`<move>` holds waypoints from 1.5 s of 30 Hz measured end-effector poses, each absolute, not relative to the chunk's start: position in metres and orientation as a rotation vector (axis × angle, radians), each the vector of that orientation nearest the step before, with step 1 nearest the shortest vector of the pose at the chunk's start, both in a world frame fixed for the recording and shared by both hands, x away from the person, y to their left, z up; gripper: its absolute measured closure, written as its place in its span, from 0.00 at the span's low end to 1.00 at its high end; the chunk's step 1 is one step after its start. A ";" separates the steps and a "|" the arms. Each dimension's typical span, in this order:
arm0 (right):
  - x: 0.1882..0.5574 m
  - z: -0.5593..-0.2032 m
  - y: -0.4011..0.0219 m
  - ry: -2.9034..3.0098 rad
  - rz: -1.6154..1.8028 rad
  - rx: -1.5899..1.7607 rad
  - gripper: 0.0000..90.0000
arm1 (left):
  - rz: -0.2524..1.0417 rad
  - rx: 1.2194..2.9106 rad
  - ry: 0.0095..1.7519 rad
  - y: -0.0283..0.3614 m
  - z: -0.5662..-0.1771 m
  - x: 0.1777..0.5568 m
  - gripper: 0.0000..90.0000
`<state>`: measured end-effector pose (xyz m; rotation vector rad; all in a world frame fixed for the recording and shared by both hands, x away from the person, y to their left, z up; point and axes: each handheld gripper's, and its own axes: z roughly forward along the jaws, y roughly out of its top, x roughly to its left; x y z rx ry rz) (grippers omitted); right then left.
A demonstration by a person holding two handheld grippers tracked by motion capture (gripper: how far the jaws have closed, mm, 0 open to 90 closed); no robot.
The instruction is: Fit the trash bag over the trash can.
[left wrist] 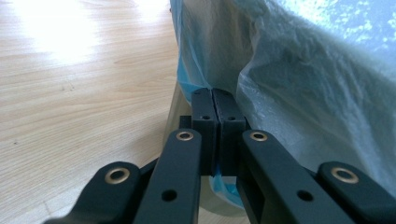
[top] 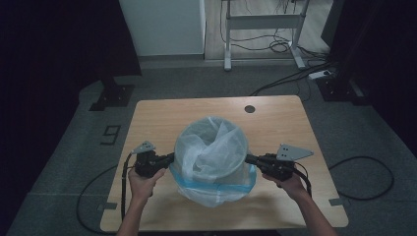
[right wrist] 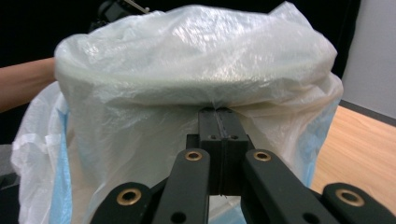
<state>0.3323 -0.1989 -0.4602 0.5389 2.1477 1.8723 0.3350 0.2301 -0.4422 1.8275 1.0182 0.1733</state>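
Item: one translucent white plastic bin liner with a pale blue hem (top: 212,162), draped over a round pale waste bin (top: 231,164) that stood near the middle of the light wooden tabletop (top: 162,115), its mouth folded outward over the rim and its slack centre sagging into the opening. Left claw (top: 172,158): jaws fully together, pinching a fold of the film at the bin's left side, just below the rim; in the left gripper view (left wrist: 215,105) the pads met with plastic caught between them. Right claw (top: 247,158): likewise closed flat on the film at the opposite side, the right gripper view (right wrist: 218,116) showing the film puckered at the tips under the rolled-over edge. Step judged in hand: seating the liner evenly around the rim, both sides gripped. Handling notes: pulls ought to be equal, outward and downward together, so the bin would neither tip nor slide; the film looked thin, so a slow draw was advisable to avoid tearing at the pinch points. The blue hem hung lower at the near side and would want levelling. Whether the bin held anything beneath the sagging film could not be told.
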 end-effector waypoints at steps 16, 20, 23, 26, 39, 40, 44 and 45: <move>0.329 -0.482 -0.209 2.133 1.793 0.700 0.61 | 0.176 1.825 1.020 0.231 -0.443 0.331 0.98; 0.328 -0.483 -0.210 2.172 1.762 0.784 0.50 | 0.174 1.818 1.022 0.233 -0.444 0.330 0.97; 0.318 -0.483 -0.211 2.158 1.761 0.820 0.46 | 0.174 1.812 1.022 0.234 -0.445 0.329 0.97; 0.306 -0.482 -0.212 2.154 1.775 0.816 0.43 | 0.174 1.806 1.021 0.235 -0.444 0.328 0.97; 0.260 -0.481 -0.193 2.255 1.766 0.517 0.41 | 0.167 1.798 1.014 0.234 -0.444 0.325 0.97; 0.263 -0.486 -0.187 2.257 1.733 0.505 0.52 | 0.166 1.798 1.014 0.234 -0.444 0.325 0.98; 0.268 -0.495 -0.177 2.296 1.645 0.482 0.92 | 0.161 1.810 1.024 0.234 -0.447 0.326 0.99; 0.268 -0.495 -0.177 2.296 1.645 0.482 0.92 | 0.161 1.810 1.024 0.234 -0.447 0.326 0.99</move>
